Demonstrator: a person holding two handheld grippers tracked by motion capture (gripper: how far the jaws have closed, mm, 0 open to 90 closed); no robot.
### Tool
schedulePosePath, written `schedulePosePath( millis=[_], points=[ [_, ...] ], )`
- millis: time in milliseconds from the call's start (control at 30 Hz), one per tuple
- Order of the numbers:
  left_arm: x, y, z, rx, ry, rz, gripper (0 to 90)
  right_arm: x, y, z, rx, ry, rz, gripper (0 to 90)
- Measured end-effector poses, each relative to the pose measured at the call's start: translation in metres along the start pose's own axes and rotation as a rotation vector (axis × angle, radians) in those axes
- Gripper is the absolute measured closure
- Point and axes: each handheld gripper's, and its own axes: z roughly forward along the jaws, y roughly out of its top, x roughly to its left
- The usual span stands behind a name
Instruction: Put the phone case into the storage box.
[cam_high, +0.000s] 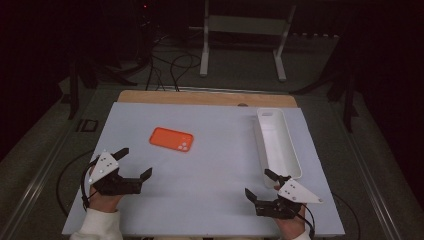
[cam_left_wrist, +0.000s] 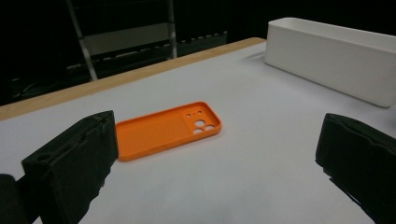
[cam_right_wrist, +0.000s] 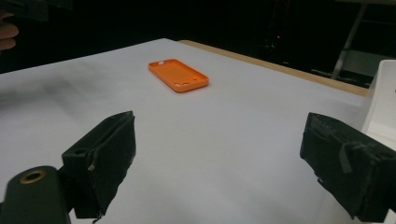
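Observation:
An orange phone case (cam_high: 171, 139) lies flat on the white table sheet (cam_high: 210, 165), left of centre, its open side up with camera holes at one end (cam_left_wrist: 198, 122); it also appears farther off as the orange phone case (cam_right_wrist: 178, 74). My left gripper (cam_high: 134, 162) stands open at the near left, a short way in front of the case, nothing between its jaws. My right gripper (cam_high: 260, 184) stands open at the near right, beside the near end of a long white bin (cam_high: 278, 142), holding nothing.
The white bin (cam_left_wrist: 336, 58) is empty and runs front to back along the table's right side. A wooden strip (cam_high: 205, 97) edges the table's far side. Behind it are cables and a white metal stand (cam_high: 245, 37) on the dark floor.

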Motion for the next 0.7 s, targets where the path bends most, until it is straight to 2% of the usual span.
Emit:
schedulePosePath(
  millis=[233,600,700],
  points=[
    [0.001,0.010,0.013,-0.006,-0.005,0.009,0.0,0.000,-0.003,0.000,-0.001,-0.008,0.008,10.4],
    [0.005,0.019,0.038,0.029,0.009,0.033,0.0,-0.001,-0.004,0.000,-0.002,-0.012,0.012,10.4],
    [0.008,0.020,0.042,0.031,0.016,0.027,0.0,-0.001,-0.004,0.000,-0.003,-0.010,0.016,10.5]
  ],
)
